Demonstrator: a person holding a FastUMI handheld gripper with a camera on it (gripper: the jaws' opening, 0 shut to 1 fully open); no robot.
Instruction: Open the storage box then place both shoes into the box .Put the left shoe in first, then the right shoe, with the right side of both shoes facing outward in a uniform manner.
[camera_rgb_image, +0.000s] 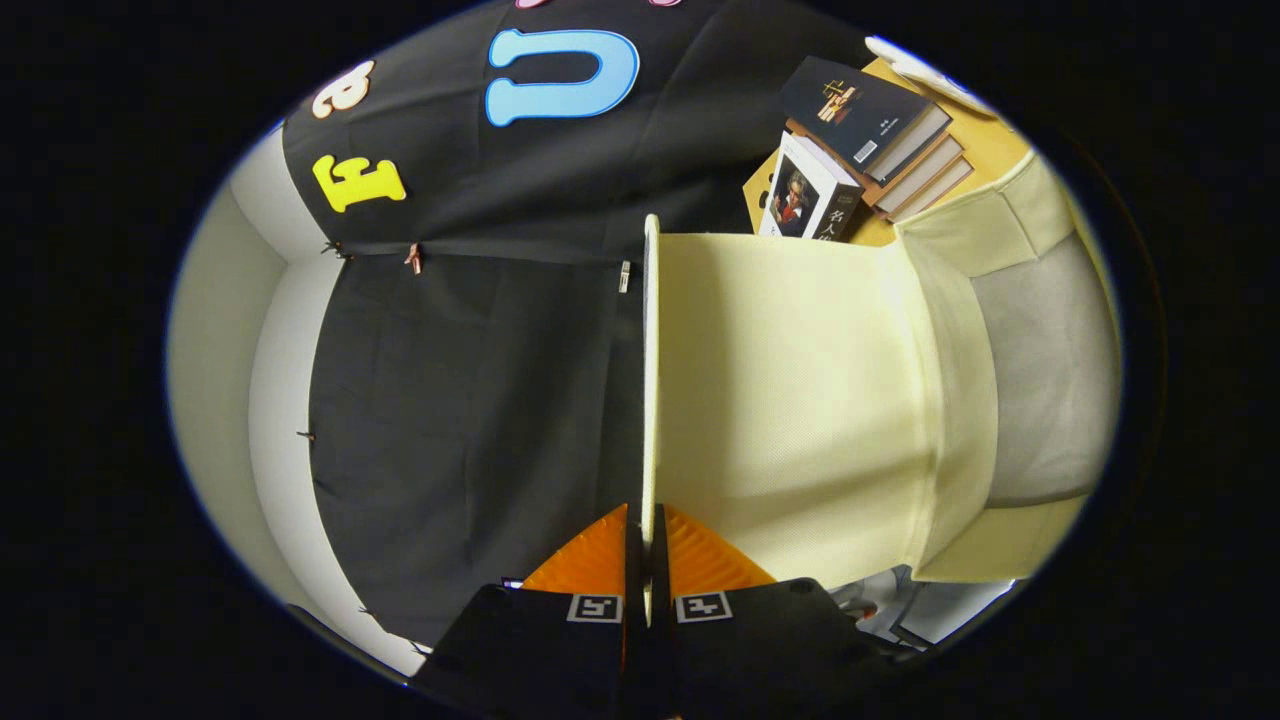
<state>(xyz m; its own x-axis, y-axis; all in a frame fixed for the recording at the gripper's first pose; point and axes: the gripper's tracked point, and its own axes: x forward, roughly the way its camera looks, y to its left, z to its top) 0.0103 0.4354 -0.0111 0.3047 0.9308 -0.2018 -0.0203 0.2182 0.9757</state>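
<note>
Cream fabric lid flap (790, 400) of the storage box stood edge-on, pinched between the gripper (648, 560) whose fingers were closed on it, stacked books (870, 150) beyond.

The gripper (646, 560) is rolled on its side, its two fingers (590, 560) drawn almost together and pinching the thin edge of the storage box lid (790, 400), one finger on each face of the lid, which stretches away beyond them.
</note>
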